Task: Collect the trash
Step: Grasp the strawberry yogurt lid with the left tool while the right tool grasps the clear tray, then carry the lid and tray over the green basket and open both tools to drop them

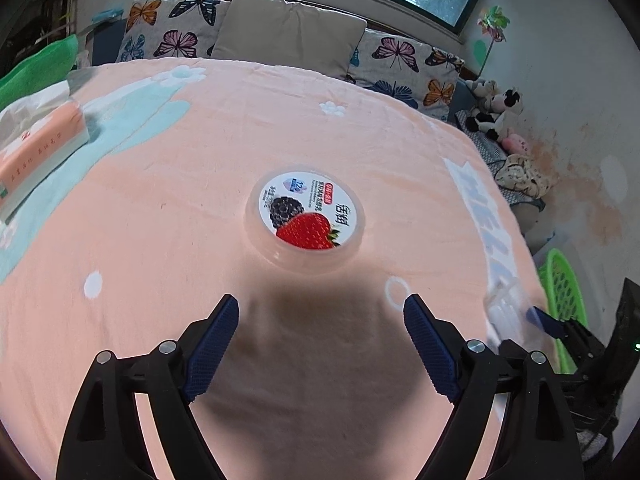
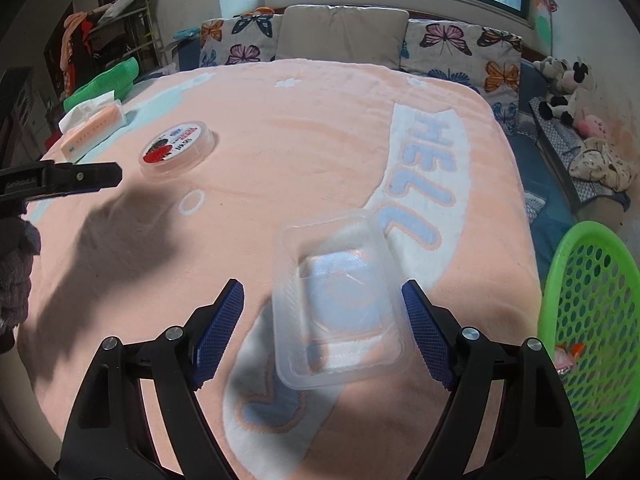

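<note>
The left gripper (image 1: 321,314) hangs wide open over the pink blanket (image 1: 160,208), empty, short of the round yogurt cup (image 1: 305,216) (lid up). The right gripper (image 2: 322,300) is equally spread, straddling the clear plastic tray (image 2: 336,300) without pinching it.

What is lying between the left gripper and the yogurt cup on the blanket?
Nothing: in the left wrist view, only bare blanket in shadow separates the open left gripper from the yogurt cup.
</note>
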`<move>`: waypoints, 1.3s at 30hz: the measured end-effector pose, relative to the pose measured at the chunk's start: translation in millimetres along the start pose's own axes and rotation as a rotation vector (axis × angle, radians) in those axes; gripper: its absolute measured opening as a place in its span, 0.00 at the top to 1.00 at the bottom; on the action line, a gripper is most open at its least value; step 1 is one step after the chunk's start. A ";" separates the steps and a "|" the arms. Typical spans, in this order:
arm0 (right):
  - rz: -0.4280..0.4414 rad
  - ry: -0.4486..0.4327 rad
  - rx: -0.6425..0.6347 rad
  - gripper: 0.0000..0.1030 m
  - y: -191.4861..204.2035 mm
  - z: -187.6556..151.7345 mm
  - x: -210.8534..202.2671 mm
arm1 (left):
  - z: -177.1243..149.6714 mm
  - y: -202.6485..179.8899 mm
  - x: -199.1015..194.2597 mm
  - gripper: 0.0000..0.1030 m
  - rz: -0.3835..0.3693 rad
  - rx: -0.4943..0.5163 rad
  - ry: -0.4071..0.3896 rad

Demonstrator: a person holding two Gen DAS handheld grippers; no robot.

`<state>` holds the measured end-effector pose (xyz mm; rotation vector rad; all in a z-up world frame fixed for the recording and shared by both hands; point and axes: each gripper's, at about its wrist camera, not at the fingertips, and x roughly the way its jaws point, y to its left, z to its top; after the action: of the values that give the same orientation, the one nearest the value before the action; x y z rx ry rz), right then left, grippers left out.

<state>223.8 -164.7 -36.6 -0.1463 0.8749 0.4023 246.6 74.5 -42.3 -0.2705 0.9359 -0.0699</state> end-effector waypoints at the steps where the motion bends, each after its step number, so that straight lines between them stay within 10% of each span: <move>1: 0.001 0.004 -0.002 0.22 -0.4 0.1 1.5 | 1.8 -0.9 2.1 0.20 0.008 0.004 0.001; 17: 0.003 0.010 -0.029 0.22 -5.0 5.1 8.0 | 43.1 -20.6 57.4 0.12 0.127 0.199 0.048; 26: 0.025 0.025 -0.027 0.42 -4.3 4.2 11.2 | 52.0 -22.0 68.4 0.10 0.139 0.202 0.050; 39: 0.035 -0.012 0.003 0.42 -3.3 2.7 -5.9 | 47.0 -23.9 61.1 0.17 0.134 0.212 0.006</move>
<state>223.6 -168.6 -30.5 -0.1254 0.8670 0.4343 321.9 50.1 -57.7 -0.0117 0.9418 -0.0462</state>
